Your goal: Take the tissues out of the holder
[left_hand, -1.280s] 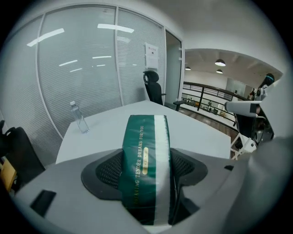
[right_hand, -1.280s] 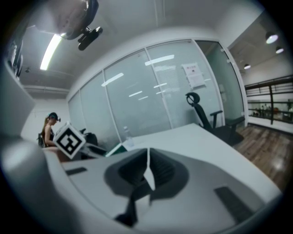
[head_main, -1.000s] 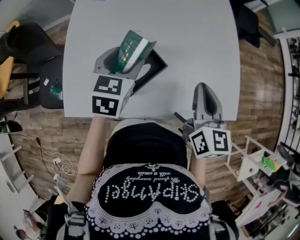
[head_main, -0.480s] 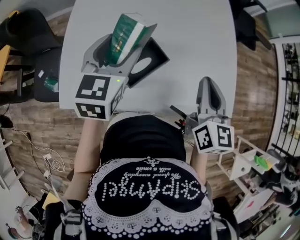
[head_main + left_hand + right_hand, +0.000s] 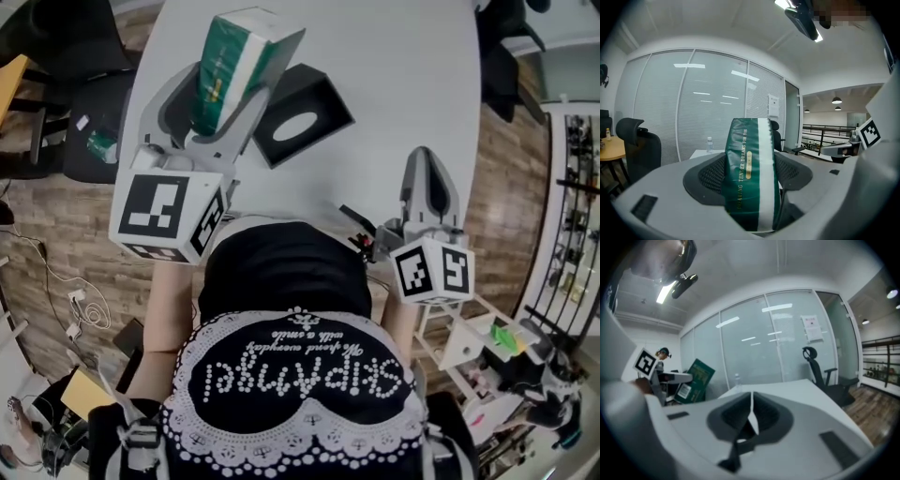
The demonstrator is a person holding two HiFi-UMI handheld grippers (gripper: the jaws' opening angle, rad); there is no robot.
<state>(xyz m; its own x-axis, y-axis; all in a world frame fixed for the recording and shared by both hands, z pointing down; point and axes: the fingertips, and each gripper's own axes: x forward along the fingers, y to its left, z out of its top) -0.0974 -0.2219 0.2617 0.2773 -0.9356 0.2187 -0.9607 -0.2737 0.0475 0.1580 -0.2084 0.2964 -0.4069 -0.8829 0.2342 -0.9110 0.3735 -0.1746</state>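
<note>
Tissue pack (image 5: 230, 70) is out of the holder (image 5: 319, 94): a green soft-wrap pack with a white stripe, held in the air over the left side of the tabletop (image 5: 394, 75), tilted, top end leaning toward the holder. The left gripper (image 5: 223, 103) is clamped on it, one jaw on each broad side, gripping the lower half, and most of the pack sticks out past the jaws. The left gripper view shows the same thing, with the pack (image 5: 750, 180) wedged between the pads and filling the gap. The holder is a black box with an oval slot on top. It sits flat on the tabletop just right of the pack, apart from it, and from here the slot looks empty. The right gripper (image 5: 428, 183) is near the tabletop's near edge, well away from both. Its jaws are together with nothing between them (image 5: 751, 416). Handling guess: light, squashy, slick film wrap. It'll deform under clamp force before it resists, so grip across the broad faces near the middle, not by a corner or an end seam, where it could slide or tear. The long overhang means it could pivot in the jaws if swung fast. Extraction looks basically done, and what's left is setting the pack down.
</note>
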